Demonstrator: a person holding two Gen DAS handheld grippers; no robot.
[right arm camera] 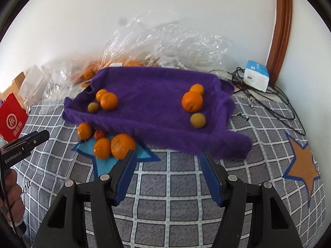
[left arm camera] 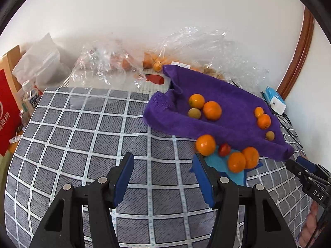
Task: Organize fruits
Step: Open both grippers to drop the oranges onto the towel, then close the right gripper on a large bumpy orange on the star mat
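A purple towel (right arm camera: 153, 103) (left arm camera: 227, 107) lies over a tray on the checked cloth. On it sit oranges (right arm camera: 109, 100) (right arm camera: 192, 101) (left arm camera: 212, 110) and small greenish-brown fruits (right arm camera: 198, 120) (left arm camera: 194, 113). Below its near edge, on a blue star patch (right arm camera: 103, 163) (left arm camera: 221, 163), lie three oranges (right arm camera: 122, 146) (left arm camera: 205, 144) and a small red fruit (right arm camera: 99, 134) (left arm camera: 224, 149). My left gripper (left arm camera: 163, 160) is open above the cloth, left of this group, with nothing between its fingers. My right gripper (right arm camera: 168, 157) is open just before the towel's edge, also holding nothing.
Crinkled clear plastic bags (right arm camera: 165, 43) (left arm camera: 107, 62) with more oranges lie along the white wall. A white-blue box (right arm camera: 256, 76) and black cables (right arm camera: 273, 103) are at the right. A red bag (left arm camera: 6, 111) and bottle (left arm camera: 31, 97) stand left. An orange star patch (right arm camera: 302, 165) marks the cloth.
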